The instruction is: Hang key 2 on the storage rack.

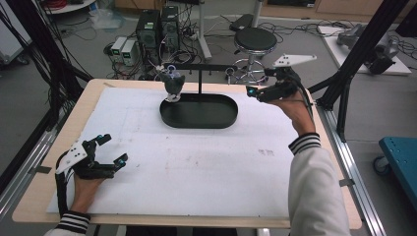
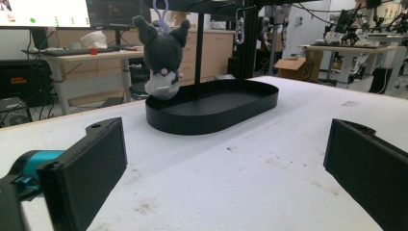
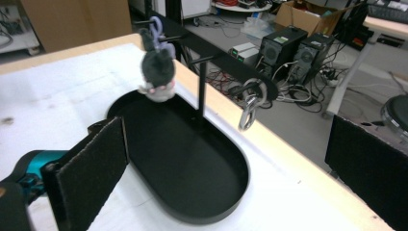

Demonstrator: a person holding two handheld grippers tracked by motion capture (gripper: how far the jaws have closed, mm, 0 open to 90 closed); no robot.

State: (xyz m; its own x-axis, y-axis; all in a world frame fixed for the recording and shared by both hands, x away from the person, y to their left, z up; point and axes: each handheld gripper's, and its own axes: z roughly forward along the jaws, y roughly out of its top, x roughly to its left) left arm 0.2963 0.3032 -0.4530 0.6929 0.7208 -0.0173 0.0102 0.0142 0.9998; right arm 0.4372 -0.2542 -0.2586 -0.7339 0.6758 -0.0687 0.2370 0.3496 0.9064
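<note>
A dark grey plush toy [image 1: 173, 82] with a white front hangs by a purple loop from the left end of a black stand's crossbar [image 1: 199, 66]. It hangs over the left end of the black oval tray [image 1: 199, 125]. A silver carabiner [image 1: 229, 73] hangs at the bar's right end. My right gripper [image 1: 259, 81] is held in the air just right of the tray's far end, open and holding nothing. In the right gripper view the plush toy [image 3: 156, 67] and the carabiner [image 3: 249, 108] lie ahead of its jaws. My left gripper [image 1: 113, 148] rests open near the table's front left, with nothing between its fingers.
A white sheet [image 1: 196, 162] covers the wooden table [image 1: 44, 191]. Black frame posts [image 1: 354, 59] stand at the right edge. Beyond the far edge are a stool [image 1: 254, 42], computer boxes [image 1: 157, 27] and cables on the floor.
</note>
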